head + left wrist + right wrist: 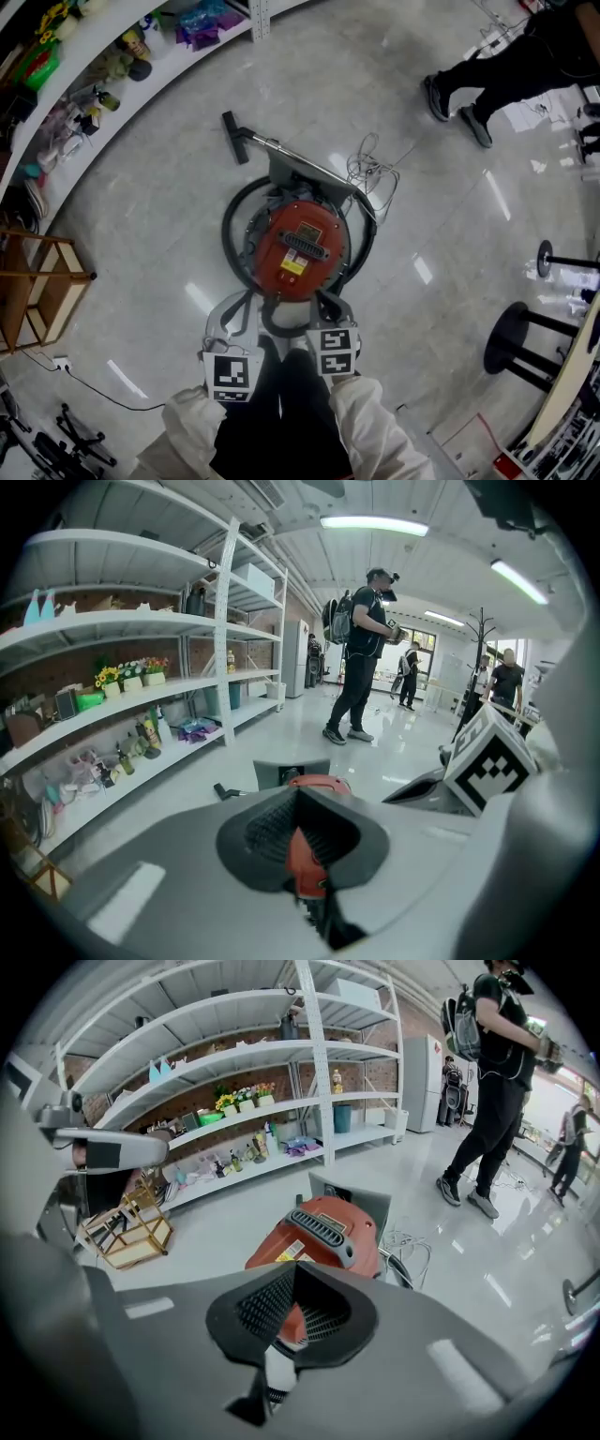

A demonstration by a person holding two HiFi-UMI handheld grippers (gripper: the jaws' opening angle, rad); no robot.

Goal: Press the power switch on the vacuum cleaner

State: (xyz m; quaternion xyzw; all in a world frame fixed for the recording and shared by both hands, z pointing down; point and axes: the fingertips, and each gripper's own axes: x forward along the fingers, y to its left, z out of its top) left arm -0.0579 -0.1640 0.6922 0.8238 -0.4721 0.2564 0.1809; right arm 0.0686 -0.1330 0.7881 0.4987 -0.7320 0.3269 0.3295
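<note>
The red canister vacuum cleaner [298,246] sits on the pale floor straight ahead of me, with a black grille on top and its dark hose [230,225] looped round it. The wand runs up-left to the floor nozzle [234,137]. I cannot pick out the power switch. My left gripper [228,317] and right gripper [334,309] hover side by side just short of the vacuum's near edge, apart from it. Both have their jaws together with nothing held. The vacuum [319,782] peeks over the left gripper [298,794]. In the right gripper view the vacuum [323,1232] lies just beyond the right gripper [293,1269].
White shelves [112,66] with small goods curve along the upper left. A wooden rack [37,281] stands at the left. A loose cable [370,169] lies behind the vacuum. A person's legs [487,84] are at the upper right, and black stool bases [516,342] at the right.
</note>
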